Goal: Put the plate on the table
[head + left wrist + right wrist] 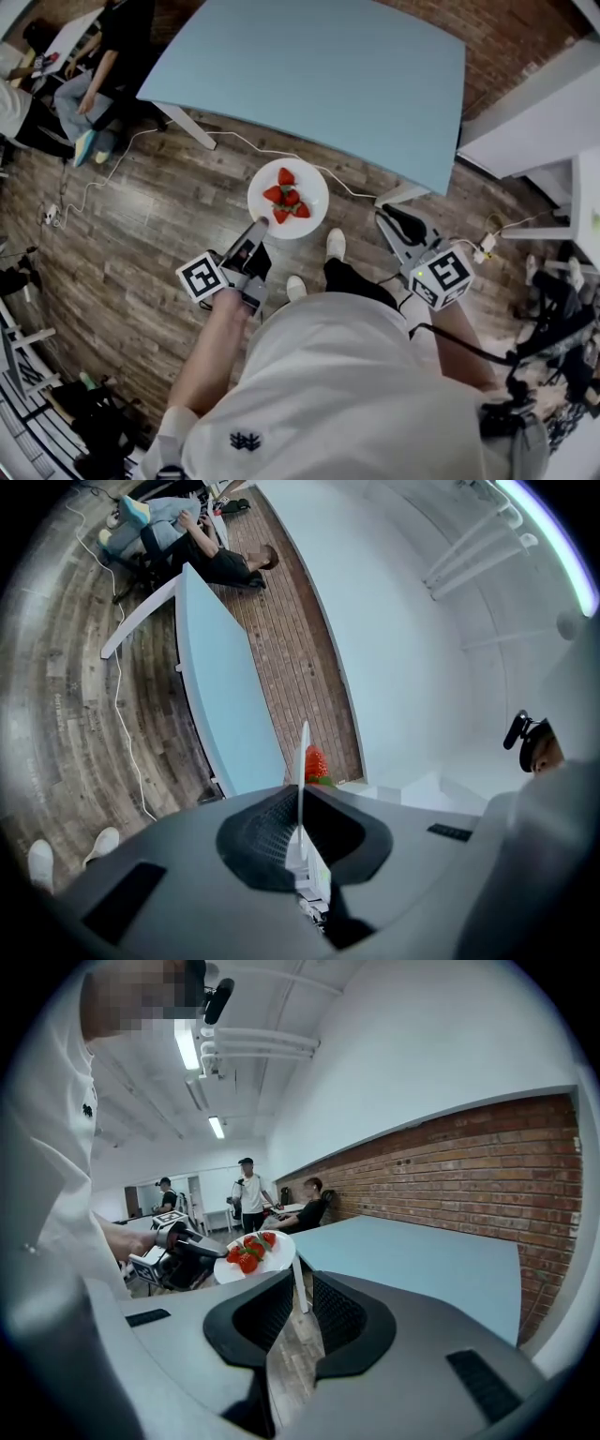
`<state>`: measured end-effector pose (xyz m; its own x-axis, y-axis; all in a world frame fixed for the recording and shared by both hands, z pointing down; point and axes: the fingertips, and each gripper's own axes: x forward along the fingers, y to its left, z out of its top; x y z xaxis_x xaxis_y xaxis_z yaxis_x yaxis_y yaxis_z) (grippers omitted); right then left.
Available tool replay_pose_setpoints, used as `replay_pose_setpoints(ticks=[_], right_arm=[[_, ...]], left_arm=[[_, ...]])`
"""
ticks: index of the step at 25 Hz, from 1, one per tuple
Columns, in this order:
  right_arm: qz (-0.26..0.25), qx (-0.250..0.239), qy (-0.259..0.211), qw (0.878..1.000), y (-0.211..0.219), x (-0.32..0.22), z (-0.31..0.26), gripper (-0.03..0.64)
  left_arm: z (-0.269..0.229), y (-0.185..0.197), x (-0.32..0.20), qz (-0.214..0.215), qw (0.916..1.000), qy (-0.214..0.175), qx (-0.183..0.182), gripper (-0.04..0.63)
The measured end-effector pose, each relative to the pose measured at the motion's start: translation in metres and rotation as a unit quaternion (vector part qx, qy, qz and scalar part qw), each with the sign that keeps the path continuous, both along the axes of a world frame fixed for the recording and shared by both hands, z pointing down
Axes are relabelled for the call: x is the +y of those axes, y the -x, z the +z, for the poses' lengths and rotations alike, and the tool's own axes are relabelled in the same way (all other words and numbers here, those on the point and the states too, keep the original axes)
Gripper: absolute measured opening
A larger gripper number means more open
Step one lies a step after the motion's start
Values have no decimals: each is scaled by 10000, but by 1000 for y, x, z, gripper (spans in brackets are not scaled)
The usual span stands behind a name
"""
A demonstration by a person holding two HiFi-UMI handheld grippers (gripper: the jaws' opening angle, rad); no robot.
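Observation:
A round white plate (305,184) carrying several strawberries (287,198) hangs over the wooden floor, just short of the light blue table (319,75). My left gripper (255,228) is shut on the plate's near rim. In the left gripper view the plate (303,771) stands edge-on between the jaws, with one strawberry (315,761) peeking past it. My right gripper (398,220) is by my right hip, away from the plate and holding nothing. In the right gripper view a narrow gap shows between its jaws (292,1312), and the plate (272,1258) is ahead of it to the left.
A white cable (103,173) runs across the floor near the table leg (187,127). A person sits at the back left (94,66), and others stand farther off (248,1194). White furniture (544,112) stands to the right, and a brick wall (469,1166) runs behind the table.

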<state>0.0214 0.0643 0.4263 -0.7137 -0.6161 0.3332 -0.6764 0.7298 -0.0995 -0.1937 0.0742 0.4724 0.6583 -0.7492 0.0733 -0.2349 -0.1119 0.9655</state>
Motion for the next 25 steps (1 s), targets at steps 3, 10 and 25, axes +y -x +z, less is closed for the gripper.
replay_pose_setpoints(ticks=[3,10,25], right_arm=[[-65,-58,24,10000,-31,-57,5,58],[-153,-192,21,9997,-45,-114,-6,58],[520,18,196,9985,-61,-238,15,60]], left_arm=[[1,-32,-60,-3,10000,22,-65,14],[-11,-41,-137,-42,9996,-122,-236,14],[32,-63,-325,512,9984,184,-146,14]])
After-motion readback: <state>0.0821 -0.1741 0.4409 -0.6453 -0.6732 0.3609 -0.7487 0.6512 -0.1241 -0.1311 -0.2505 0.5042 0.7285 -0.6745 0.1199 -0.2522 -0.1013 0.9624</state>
